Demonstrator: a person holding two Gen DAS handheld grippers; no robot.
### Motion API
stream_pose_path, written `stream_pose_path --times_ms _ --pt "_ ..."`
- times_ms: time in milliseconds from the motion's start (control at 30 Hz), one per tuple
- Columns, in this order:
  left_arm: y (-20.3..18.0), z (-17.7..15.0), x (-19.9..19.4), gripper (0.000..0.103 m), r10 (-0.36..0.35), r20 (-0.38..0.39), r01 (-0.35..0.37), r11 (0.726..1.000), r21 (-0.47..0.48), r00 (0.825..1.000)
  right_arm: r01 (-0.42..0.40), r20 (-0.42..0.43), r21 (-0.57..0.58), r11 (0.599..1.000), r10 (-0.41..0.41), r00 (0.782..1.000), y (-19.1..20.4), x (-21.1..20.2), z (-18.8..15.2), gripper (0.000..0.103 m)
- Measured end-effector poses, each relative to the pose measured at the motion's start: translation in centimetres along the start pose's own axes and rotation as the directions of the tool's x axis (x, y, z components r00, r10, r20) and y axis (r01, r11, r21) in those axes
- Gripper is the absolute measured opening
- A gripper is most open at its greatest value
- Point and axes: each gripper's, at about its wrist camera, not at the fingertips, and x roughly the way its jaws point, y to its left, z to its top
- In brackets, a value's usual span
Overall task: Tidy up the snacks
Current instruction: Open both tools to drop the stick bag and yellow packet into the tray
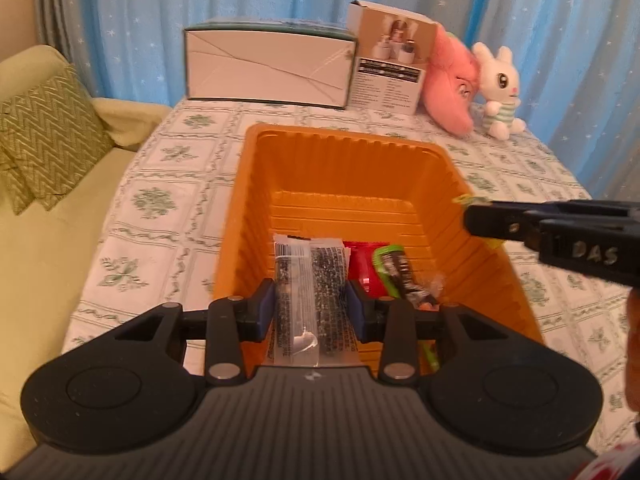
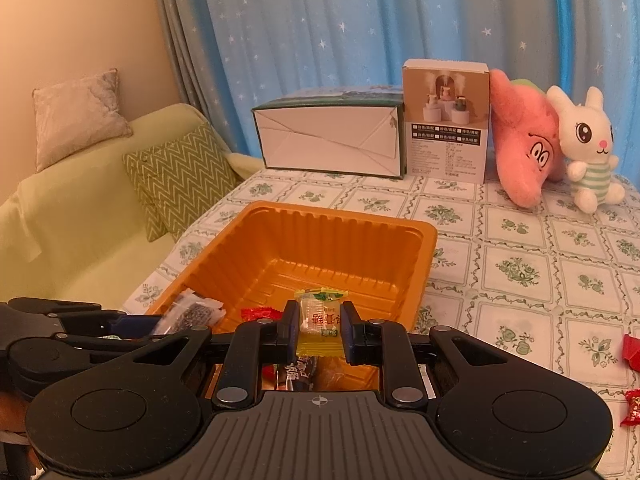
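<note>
My surface (image 2: pixel 520 272), under a white cloth with green flower squares, carries an orange tray (image 2: pixel 288 220) near its front-left side. Behind it stand a long white box (image 2: pixel 328 140), an upright printed box (image 2: pixel 446 120), a pink plush (image 2: pixel 524 148) and a white rabbit toy (image 2: pixel 588 148). Inside the tray lie a red packet (image 1: pixel 366 264) and a green-edged dark bar (image 1: pixel 396 276). My left claw (image 1: pixel 311 312) holds a speckled clear packet (image 1: pixel 310 292) over the tray's near end. My right claw (image 2: pixel 320 334) is narrow, pinching a yellow candy (image 2: pixel 320 320) above the tray's near edge. Two red candies (image 2: pixel 632 376) lie loose on the cloth at far right
</note>
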Motion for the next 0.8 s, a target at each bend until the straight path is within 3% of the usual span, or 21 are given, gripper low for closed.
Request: stream_pose_path --times_ms 100,300,800 --pt "-0.6 0.1 -0.5 0.044 0.01 0.028 -0.011 0.999 0.038 1.0 0.001 -0.001 0.001 1.0 -0.001 1.0 0.0 0.1 0.0 0.022" --pt "-0.2 0.1 -1.2 0.044 0.052 0.05 -0.054 0.998 0.039 0.997 0.004 0.002 0.007 1.0 -0.004 1.0 -0.2 -0.1 0.0 0.022" --pt "-0.3 -0.2 -1.5 0.044 0.049 0.046 -0.05 0.998 0.036 0.998 -0.046 -0.018 0.064 0.997 0.048 0.999 -0.6 0.3 -0.5 0.025"
